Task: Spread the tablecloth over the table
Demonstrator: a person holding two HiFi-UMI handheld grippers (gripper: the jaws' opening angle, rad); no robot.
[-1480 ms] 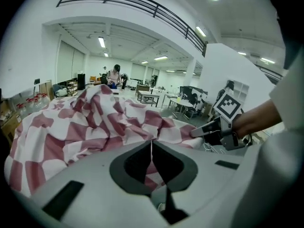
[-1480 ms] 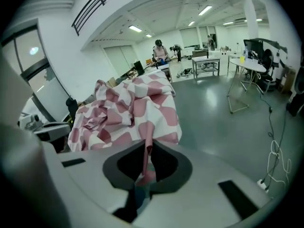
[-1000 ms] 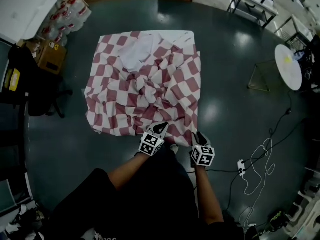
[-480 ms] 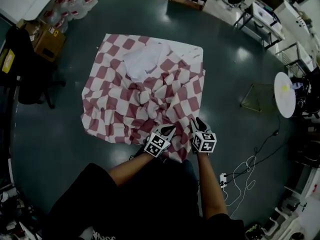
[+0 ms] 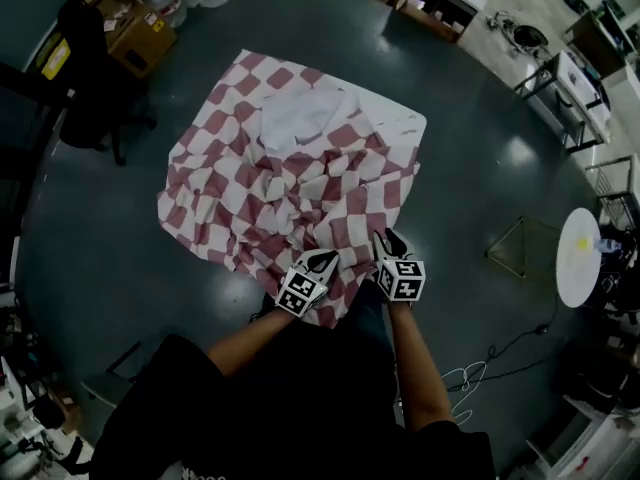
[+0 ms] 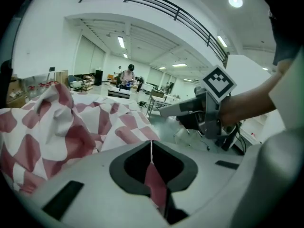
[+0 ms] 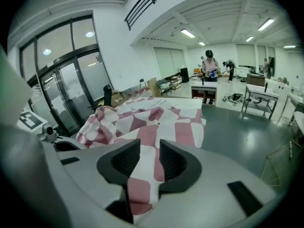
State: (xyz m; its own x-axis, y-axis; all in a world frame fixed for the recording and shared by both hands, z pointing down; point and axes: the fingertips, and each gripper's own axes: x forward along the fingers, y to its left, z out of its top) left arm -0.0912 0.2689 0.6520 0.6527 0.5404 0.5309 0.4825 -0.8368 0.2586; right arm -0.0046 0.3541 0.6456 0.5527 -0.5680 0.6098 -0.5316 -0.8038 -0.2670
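red and white squares cover the tablecloth (image 5: 290, 183), which lies in a big crumpled heap on the table (the table itself is hidden under it). the cloth is bunched up in folds in the middle, and its sides hang over the table's edges toward the dark floor (image 5: 120, 258). near the far edge there is a plain white patch (image 5: 300, 118). i cannot tell if it is the back of the cloth or something else.

the person's two arms reach out to the near edge of the table. the left gripper (image 5: 323, 259) is closed tight on the cloth. its jaws are almost together, with a thin red fold pinched between them. the right gripper (image 5: 386, 238) is just beside it, nearer the near right corner. its jaws stand a bit apart, and a thick bunch of the cloth fills the gap and is squeezed there, with the end hanging out below. the two grippers are close but not touching.

well away from the table, a dark office chair (image 5: 95, 88) and cardboard boxes (image 5: 140, 33) sit at the far left. a round white table (image 5: 580, 258) stands off to the right, and white cables (image 5: 465, 378) lie on the floor near the person.
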